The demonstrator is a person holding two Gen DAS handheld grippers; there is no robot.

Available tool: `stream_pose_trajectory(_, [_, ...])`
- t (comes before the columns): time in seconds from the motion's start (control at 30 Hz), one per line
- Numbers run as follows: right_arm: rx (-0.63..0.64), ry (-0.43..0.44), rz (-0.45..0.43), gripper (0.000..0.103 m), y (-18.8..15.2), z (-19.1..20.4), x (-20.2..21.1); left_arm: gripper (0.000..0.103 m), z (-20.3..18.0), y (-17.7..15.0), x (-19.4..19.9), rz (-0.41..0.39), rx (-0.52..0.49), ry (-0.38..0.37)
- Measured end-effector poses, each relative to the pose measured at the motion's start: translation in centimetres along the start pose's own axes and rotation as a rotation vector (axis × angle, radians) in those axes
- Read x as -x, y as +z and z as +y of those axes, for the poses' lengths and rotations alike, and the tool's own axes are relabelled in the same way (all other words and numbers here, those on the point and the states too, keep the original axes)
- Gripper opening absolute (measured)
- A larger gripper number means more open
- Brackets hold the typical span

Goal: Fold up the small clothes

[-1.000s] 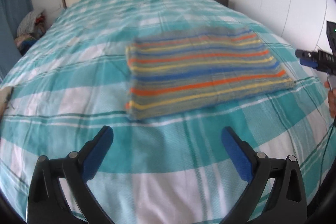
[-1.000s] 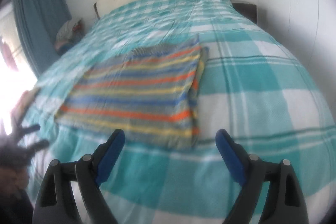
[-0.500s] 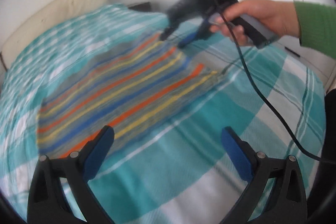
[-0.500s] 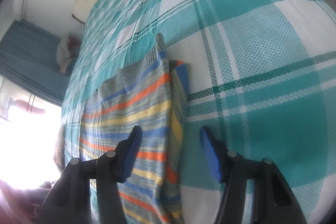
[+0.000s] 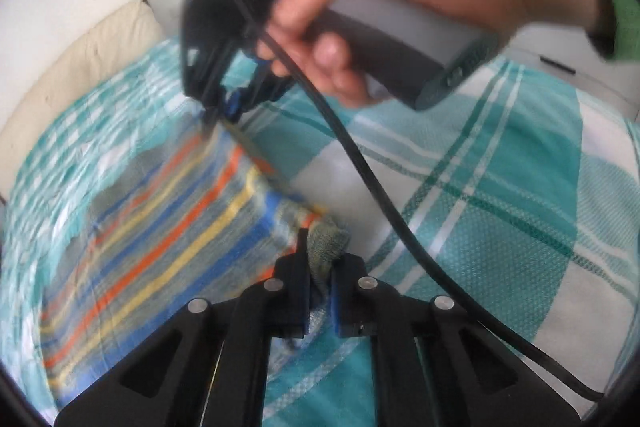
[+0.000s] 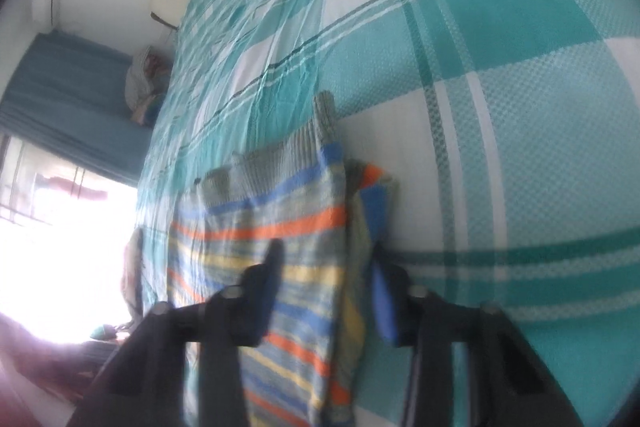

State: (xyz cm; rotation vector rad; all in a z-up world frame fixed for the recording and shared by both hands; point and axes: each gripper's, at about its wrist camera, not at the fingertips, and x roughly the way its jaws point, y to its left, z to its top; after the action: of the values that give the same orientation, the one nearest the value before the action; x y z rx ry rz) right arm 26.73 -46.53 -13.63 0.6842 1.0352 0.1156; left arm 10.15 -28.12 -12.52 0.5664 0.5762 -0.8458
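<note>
One striped garment [image 5: 160, 235] lies folded on my checked bedspread [image 5: 500, 207]. Left gripper [image 5: 318, 283] has just closed, pinching its grey corner. Right gripper [image 6: 326, 287] (blurred) has been closing astride the folded edge, fingers not yet pressing.

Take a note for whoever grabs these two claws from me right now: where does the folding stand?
Left claw: shut on a corner of the striped garment.
Right claw: jaws have just been closing, garment edge between them, not yet pinched.
Garment: flat on the bed.
Done: one end reached by both claws.
Left: probably finish the right grip, lift, fold over.
</note>
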Motion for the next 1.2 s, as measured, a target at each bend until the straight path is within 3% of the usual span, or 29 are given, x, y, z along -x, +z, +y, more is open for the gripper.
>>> stream_pose_trajectory(0.23, [0.109, 0.081, -0.069, 0.009, -0.4, 8.1, 1.6, 0.005, 10.1, -4.4, 9.2, -0.134, 0.383, 0.005])
stream_pose_trajectory(0.4, [0.230, 0.160, -0.041, 0.009, -0.8, 17.9, -1.4, 0.005, 16.9, -10.8, 14.2, -0.128, 0.647, 0.053])
stream_pose_trajectory(0.57, [0.308, 0.160, 0.026, 0.009, -2.8, 24.8, -8.4, 0.005, 20.2, -16.0, 15.4, -0.058, 0.732, 0.119])
stream_pose_trajectory(0.73, [0.327, 0.099, 0.075, 0.009, -4.7, 27.3, -14.7, 0.006, 22.3, -19.5, 14.2, -0.003, 0.822, 0.126])
stream_pose_trajectory(0.8, [0.311, 0.096, 0.083, 0.014, -4.8, 27.6, -16.6, 0.015, 22.8, -20.6, 13.8, 0.020, 0.855, 0.140])
stream_pose_trajectory(0.83, [0.290, 0.122, 0.091, 0.018, -4.8, 27.6, -17.4, 0.022, 23.0, -21.1, 13.9, 0.039, 0.872, 0.156])
stream_pose_trajectory(0.87, [0.256, 0.172, 0.101, 0.023, -4.8, 27.4, -18.0, 0.037, 23.4, -21.4, 13.9, 0.049, 0.892, 0.171])
stream_pose_trajectory(0.93, [0.187, 0.269, 0.081, 0.037, -4.9, 27.0, -17.8, 0.057, 24.2, -22.4, 15.0, 0.024, 0.938, 0.173])
stream_pose_trajectory(1.0, [0.180, 0.316, 0.044, 0.037, -5.1, 26.8, -16.6, 0.068, 25.2, -23.0, 16.3, -0.015, 0.984, 0.175])
stream_pose_trajectory(1.1, [0.277, 0.243, -0.002, 0.037, -5.8, 26.3, -13.4, 0.074, 26.4, -22.7, 17.3, -0.053, 1.020, 0.131])
stream_pose_trajectory(1.2, [0.446, 0.090, -0.031, 0.037, -8.2, 25.6, -10.0, 0.076, 26.7, -21.3, 16.3, -0.042, 0.977, 0.091])
